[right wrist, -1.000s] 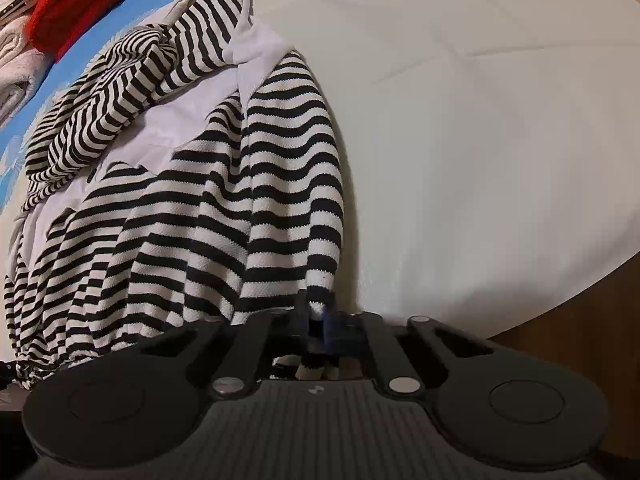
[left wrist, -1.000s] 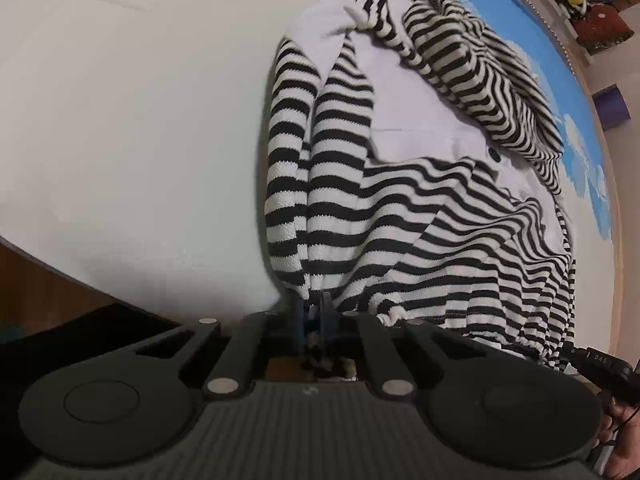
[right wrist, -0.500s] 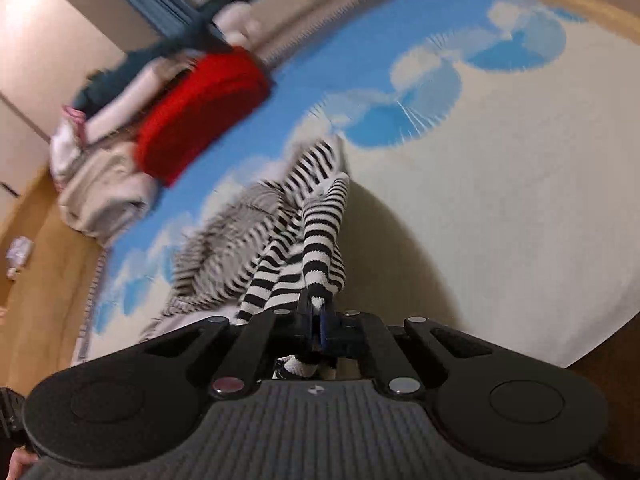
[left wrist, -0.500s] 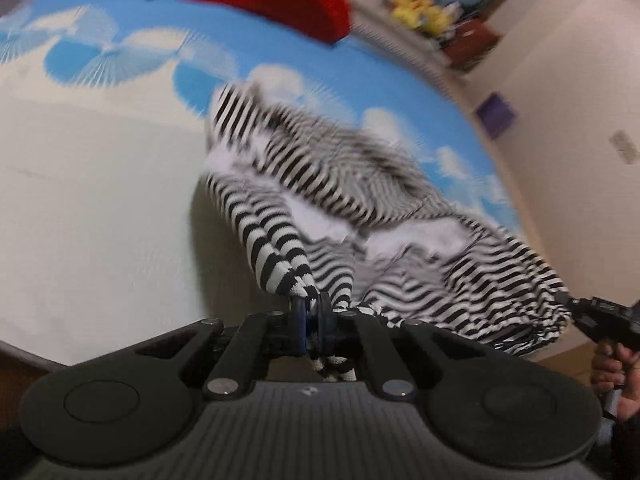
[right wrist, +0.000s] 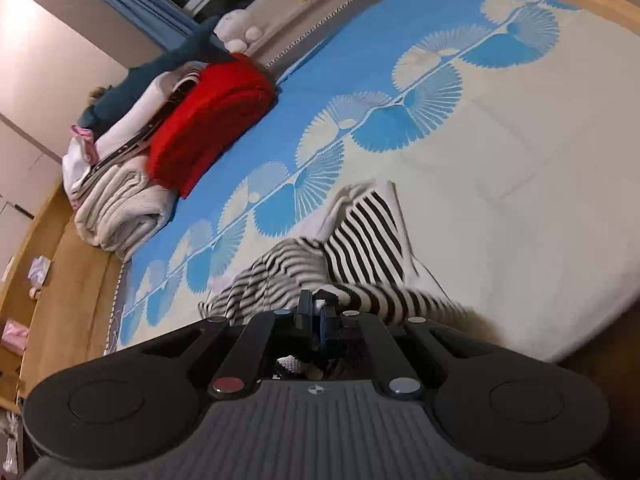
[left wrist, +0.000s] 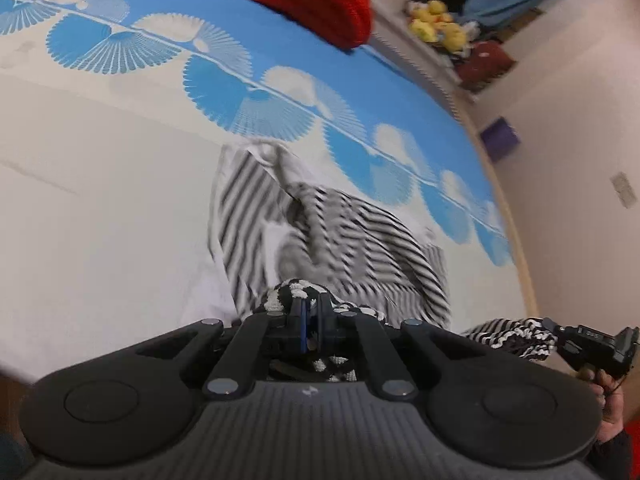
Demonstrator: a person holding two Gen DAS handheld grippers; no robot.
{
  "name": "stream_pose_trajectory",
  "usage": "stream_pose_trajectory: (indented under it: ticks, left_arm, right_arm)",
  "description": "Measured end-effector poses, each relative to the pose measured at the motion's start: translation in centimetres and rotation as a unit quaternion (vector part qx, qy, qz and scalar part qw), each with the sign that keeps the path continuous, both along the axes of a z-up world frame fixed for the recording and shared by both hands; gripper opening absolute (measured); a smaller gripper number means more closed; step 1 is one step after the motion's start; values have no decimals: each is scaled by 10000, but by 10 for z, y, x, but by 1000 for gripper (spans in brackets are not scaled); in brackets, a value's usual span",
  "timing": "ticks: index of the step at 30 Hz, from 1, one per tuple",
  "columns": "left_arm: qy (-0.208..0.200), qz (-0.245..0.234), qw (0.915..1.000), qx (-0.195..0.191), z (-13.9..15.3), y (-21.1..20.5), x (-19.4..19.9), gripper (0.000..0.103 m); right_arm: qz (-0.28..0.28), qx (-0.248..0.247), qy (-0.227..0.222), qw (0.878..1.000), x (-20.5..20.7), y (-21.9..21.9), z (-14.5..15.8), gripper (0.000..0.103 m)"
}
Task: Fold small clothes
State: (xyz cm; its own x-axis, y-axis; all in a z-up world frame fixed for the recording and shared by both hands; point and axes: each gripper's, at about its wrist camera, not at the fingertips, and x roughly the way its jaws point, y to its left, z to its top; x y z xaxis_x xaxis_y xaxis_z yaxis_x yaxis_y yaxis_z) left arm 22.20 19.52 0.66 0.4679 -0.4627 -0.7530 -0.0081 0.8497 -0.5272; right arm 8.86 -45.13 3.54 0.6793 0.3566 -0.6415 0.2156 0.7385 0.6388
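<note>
A black-and-white striped garment (left wrist: 320, 240) lies on the bed, blurred by motion, its far end resting on the white part of the cover. My left gripper (left wrist: 311, 312) is shut on one edge of its striped knit hem. My right gripper (right wrist: 317, 312) is shut on another part of the garment (right wrist: 360, 236). In the left wrist view the right gripper (left wrist: 588, 342) shows at the far right, holding striped fabric.
The bed cover (right wrist: 520, 200) is white near me and blue with fan patterns farther off. A red folded blanket (right wrist: 212, 120) and beige and white bedding (right wrist: 120, 208) are stacked at the far side. Yellow plush toys (left wrist: 438, 28) sit beyond. A wooden bed frame (right wrist: 60, 280) runs along the edge.
Both grippers have lifted and carried the held hem forward over the garment. The views tilted up from the cloth to the whole bed, and the garment now looks shorter and bunched.
</note>
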Motion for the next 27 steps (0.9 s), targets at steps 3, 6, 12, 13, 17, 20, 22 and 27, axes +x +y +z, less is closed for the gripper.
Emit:
stream_pose_trajectory:
  ticks: [3,6,12,13,17,20,22,27]
  left_arm:
    - [265,206,9994,26,-27,1,70,5]
    - [590,604,9958,-358,-62,7,128,10]
    - [392,959,9849,-1388,-76,39,152,51]
    - [100,850,9871,-1354,-68,40,149,58]
    - [-416,229,9971,-603,-57,25,150,68]
    - [-443,-506,9964,522,-70,-9,147,68]
    - [-527,-926,9875,1162,-78,-31,148,68]
    - [-805,-1707,9591,2110,-98,-71,150,69]
  right_arm:
    - [37,-212,127,9997,66,6,-16,2]
    - [-73,-403,339,9986,140,7,-42,3]
    - [-627,-246,310,9972,199,-1,-95,39]
    - [-573,-227,159,9980,196,-4,-97,39]
    - [-45,-993,-341,9945,191,1,-93,50]
    - [575,-1630,-472,9838,194,16,-104,56]
    - [1030,-1987,-417,9737,200,29,-117,59]
    - [1756,-2786,-553,9426,212,64,-135,59]
